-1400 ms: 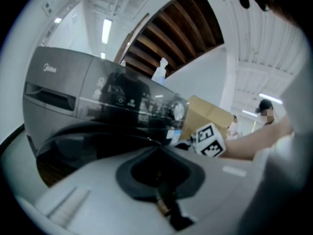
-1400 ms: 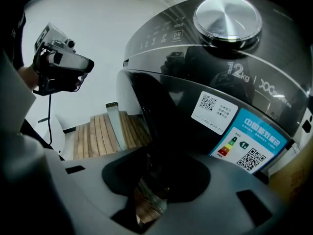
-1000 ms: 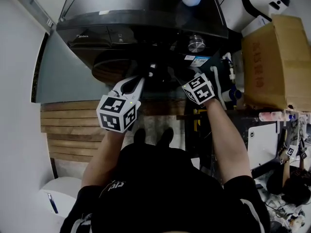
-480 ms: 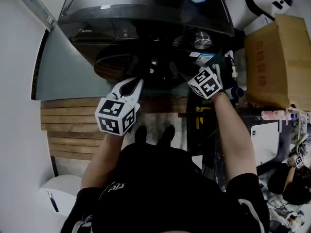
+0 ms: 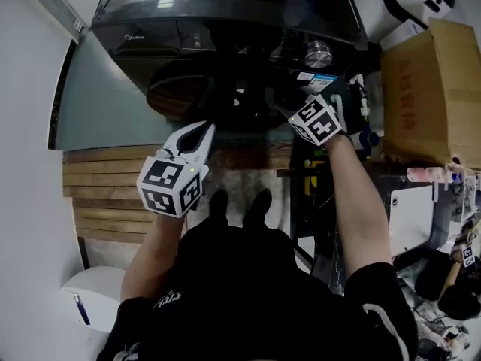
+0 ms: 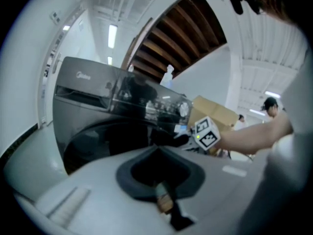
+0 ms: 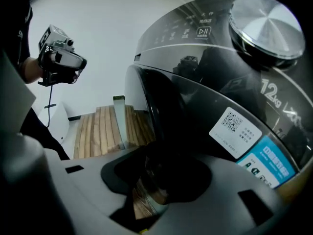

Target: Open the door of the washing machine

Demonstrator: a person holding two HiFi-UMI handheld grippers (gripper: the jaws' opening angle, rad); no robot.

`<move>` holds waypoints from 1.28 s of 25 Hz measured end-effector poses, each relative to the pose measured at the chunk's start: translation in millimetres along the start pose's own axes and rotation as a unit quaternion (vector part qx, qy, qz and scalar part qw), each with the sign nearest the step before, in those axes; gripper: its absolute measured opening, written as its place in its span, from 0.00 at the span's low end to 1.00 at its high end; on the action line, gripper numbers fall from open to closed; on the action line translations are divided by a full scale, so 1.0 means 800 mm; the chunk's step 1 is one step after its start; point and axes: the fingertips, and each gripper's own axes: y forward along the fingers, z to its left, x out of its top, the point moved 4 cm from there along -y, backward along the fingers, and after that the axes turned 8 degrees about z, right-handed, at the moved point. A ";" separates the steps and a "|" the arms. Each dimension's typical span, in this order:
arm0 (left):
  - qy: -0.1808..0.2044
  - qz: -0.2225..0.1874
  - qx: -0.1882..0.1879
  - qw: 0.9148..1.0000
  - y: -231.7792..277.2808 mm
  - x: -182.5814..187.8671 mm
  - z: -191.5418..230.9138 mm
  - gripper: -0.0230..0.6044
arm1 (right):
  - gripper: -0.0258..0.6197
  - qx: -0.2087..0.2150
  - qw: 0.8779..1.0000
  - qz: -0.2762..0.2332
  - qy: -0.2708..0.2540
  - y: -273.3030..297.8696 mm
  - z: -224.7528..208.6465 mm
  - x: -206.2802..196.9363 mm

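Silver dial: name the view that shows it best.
The right gripper view: the silver dial fills its upper right corner, close up. The head view shows it small, from above; the left gripper view shows only a tiny blurred disc.

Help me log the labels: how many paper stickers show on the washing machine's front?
2. A white QR-code sticker sits on the front of the washing machine, below the knob; a blue sticker lies just beside it, lower right. Others may be hidden out of frame.
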 end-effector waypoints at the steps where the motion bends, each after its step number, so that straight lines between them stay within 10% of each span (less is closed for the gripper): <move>1: -0.003 -0.001 0.001 1.000 -0.007 -0.003 0.002 0.05 | 0.26 -0.011 1.000 -0.003 0.009 0.000 0.002 -0.001; 7: -0.019 -0.016 -0.007 1.000 -0.033 -0.008 0.019 0.05 | 0.22 0.047 0.999 -0.021 0.005 -0.026 0.067 -0.021; 16: 0.014 0.007 -0.069 0.997 -0.024 -0.014 -0.007 0.06 | 0.22 -0.022 0.999 -0.012 0.033 -0.041 0.117 -0.023; 32: -0.025 0.002 0.009 1.000 -0.023 -0.056 -0.062 0.38 | 0.15 0.044 0.991 -0.085 0.090 -0.083 0.238 -0.028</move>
